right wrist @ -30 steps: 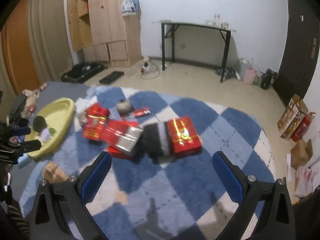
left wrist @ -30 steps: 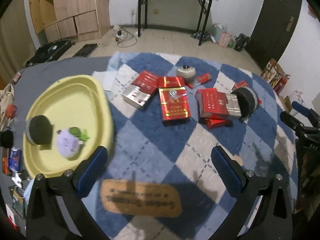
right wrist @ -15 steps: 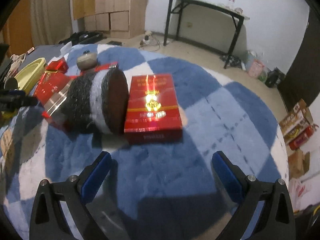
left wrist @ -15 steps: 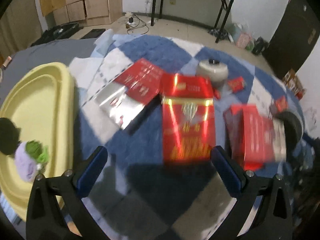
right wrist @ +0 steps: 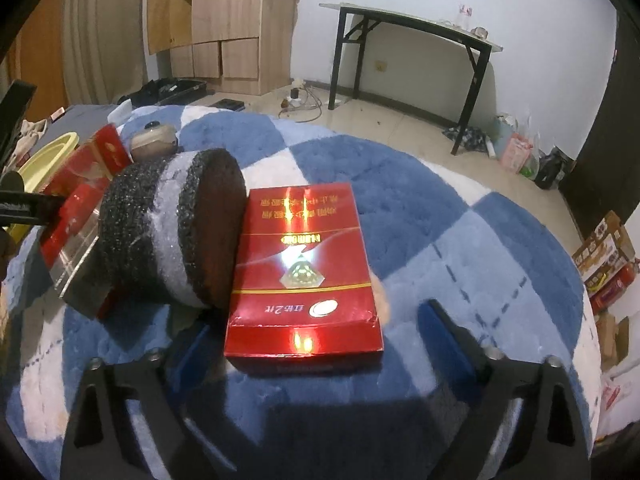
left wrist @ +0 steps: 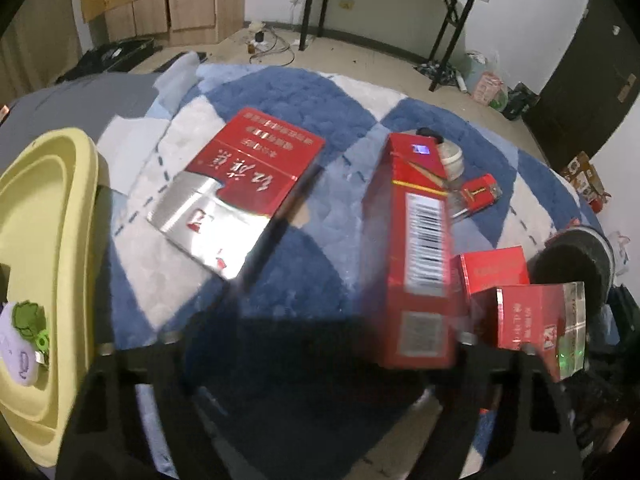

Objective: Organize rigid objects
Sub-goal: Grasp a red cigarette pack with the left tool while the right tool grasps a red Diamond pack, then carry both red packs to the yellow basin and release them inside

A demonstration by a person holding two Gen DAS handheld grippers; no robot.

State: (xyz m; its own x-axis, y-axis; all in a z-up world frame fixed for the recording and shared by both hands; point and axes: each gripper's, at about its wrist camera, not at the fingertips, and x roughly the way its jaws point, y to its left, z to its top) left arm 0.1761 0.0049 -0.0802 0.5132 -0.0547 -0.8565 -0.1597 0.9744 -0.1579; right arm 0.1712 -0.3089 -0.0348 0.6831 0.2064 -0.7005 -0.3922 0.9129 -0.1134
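Observation:
In the left wrist view a long red carton (left wrist: pixel 416 248) stands tilted on its edge between my left gripper's (left wrist: pixel 320 344) jaws; the fingers are dark and blurred, so contact is unclear. A red-and-silver carton (left wrist: pixel 236 192) lies to its left, smaller red boxes (left wrist: pixel 532 312) to its right. In the right wrist view my right gripper (right wrist: pixel 316 336) is open, its jaws on either side of the near end of a flat red carton (right wrist: pixel 304 276). A black-and-white cylinder (right wrist: pixel 176 236) lies against that carton's left side.
A yellow tray (left wrist: pixel 44 240) with a purple toy (left wrist: pixel 20 344) sits at the left. A small round jar (left wrist: pixel 450 156) and a small red pack (left wrist: pixel 480 192) lie behind the cartons. All rest on a blue-and-white checked rug (right wrist: pixel 440 216).
Both grippers moved forward and down to the cartons. The long red carton, flat before, now stands tilted on edge. The right gripper's jaws now flank the flat red carton.

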